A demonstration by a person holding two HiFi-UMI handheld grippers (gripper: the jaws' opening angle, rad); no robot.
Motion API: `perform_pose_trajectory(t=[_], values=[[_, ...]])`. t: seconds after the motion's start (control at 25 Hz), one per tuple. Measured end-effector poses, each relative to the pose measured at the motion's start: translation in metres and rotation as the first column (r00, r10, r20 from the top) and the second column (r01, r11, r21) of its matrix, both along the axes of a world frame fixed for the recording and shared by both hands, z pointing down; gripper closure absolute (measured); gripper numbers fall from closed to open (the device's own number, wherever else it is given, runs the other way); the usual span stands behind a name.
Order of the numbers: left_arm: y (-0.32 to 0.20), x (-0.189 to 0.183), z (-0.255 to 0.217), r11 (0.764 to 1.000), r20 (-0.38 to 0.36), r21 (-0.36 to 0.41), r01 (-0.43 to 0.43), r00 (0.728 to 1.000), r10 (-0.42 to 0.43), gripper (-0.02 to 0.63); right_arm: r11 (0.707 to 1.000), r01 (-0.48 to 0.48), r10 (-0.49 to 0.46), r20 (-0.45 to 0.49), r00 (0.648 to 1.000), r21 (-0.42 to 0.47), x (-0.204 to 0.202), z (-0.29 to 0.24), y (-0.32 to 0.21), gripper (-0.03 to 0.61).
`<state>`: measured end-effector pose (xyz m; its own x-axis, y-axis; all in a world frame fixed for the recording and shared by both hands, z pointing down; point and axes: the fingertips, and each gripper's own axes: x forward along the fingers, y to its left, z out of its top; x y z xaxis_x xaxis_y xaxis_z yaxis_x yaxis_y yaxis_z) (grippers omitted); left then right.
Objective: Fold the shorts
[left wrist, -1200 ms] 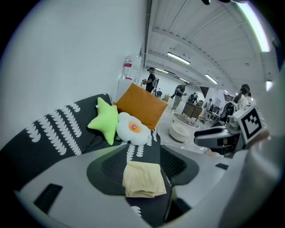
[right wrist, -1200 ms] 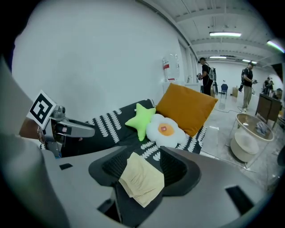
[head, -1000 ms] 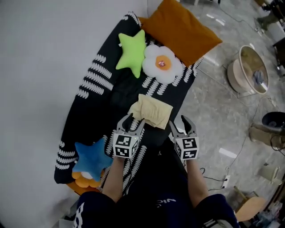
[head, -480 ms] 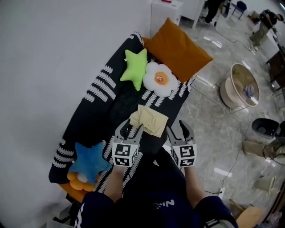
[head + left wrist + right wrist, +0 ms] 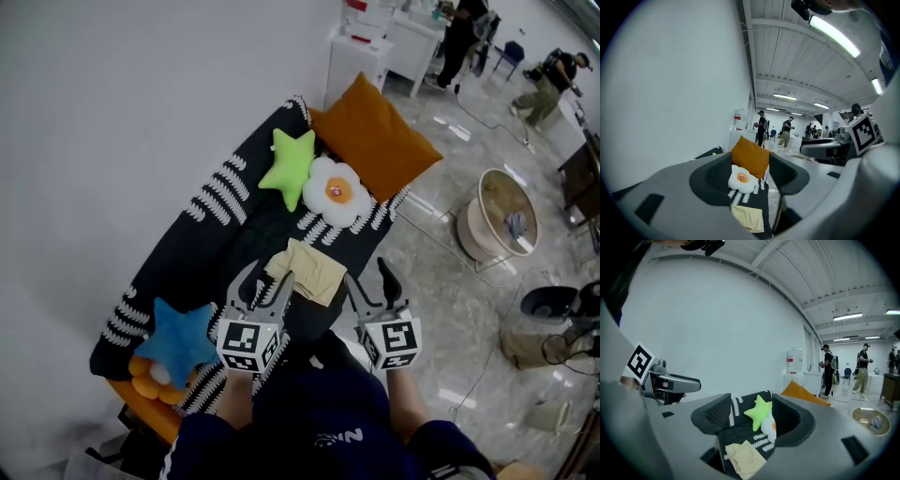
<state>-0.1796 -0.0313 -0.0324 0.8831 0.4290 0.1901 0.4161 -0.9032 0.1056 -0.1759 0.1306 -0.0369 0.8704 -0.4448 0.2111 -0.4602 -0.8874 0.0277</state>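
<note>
The pale yellow shorts (image 5: 307, 270) lie folded into a small rectangle on the black-and-white patterned cover (image 5: 234, 225) of a daybed. Both grippers hover above the bed's near edge, clear of the cloth. My left gripper (image 5: 265, 286) is open and empty, just left of the shorts. My right gripper (image 5: 368, 278) is to their right, its jaws opening with nothing between them. In the left gripper view the shorts (image 5: 748, 218) show low between the empty jaws of the left gripper (image 5: 750, 176). The right gripper view shows the shorts (image 5: 744, 456) below the right gripper (image 5: 752, 420).
A green star cushion (image 5: 291, 161), a fried-egg cushion (image 5: 336, 190) and an orange pillow (image 5: 375, 141) lie at the bed's far end. A blue star cushion (image 5: 178, 339) sits near left. A white wall runs along the left. A round basket (image 5: 497, 217) stands on the floor at right, with people beyond.
Both grippers have risen from beside the shorts and now point more level. The right jaws stand wider. The shorts stay folded on the bed.
</note>
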Motion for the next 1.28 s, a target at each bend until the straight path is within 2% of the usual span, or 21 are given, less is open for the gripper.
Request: perform_pose_trajectory(t=[0.2,0.4,0.52,0.64,0.76,0.96,1.16,1.28], values=[[0.002,-0.018,-0.02,0.999,-0.018,-0.015,0.03,0.999,-0.03,0.379,1.0,0.014,-0.015,-0.06,0.998,-0.017,-0.011,-0.029,0.0,0.299],[-0.002,-0.03,-0.027,0.995,-0.034,-0.053,0.083,0.996,-0.085,0.379,0.998,0.043,-0.046,-0.052,0.998,-0.053,-0.02,-0.027,-0.006,0.307],[-0.011,-0.036,-0.038,0.991,-0.08,-0.059,0.124,0.988,-0.128,0.416,0.997,0.053,-0.057,-0.07,0.996,-0.049,-0.025,-0.031,-0.009,0.362],[-0.024,-0.044,-0.046,0.983,-0.117,-0.046,0.179,0.976,-0.183,0.519,0.997,0.071,-0.072,-0.079,0.994,-0.018,-0.029,-0.035,-0.016,0.446],[-0.034,-0.05,-0.052,0.975,-0.139,-0.042,0.217,0.965,-0.22,0.593,0.997,0.074,-0.076,-0.103,0.992,-0.024,-0.033,-0.036,-0.02,0.569],[-0.041,-0.058,-0.066,0.965,-0.2,-0.082,0.248,0.945,-0.26,0.611,0.997,0.072,-0.074,-0.129,0.989,-0.017,-0.034,-0.045,-0.024,0.569],[-0.029,-0.061,-0.065,0.976,-0.213,-0.01,0.219,0.953,-0.216,0.612,0.999,0.038,-0.044,-0.186,0.981,-0.035,-0.036,-0.053,-0.019,0.569],[-0.021,-0.063,-0.065,0.98,-0.219,0.028,0.198,0.958,-0.187,0.612,0.998,0.032,-0.041,-0.188,0.981,-0.049,-0.037,-0.055,-0.018,0.571]])
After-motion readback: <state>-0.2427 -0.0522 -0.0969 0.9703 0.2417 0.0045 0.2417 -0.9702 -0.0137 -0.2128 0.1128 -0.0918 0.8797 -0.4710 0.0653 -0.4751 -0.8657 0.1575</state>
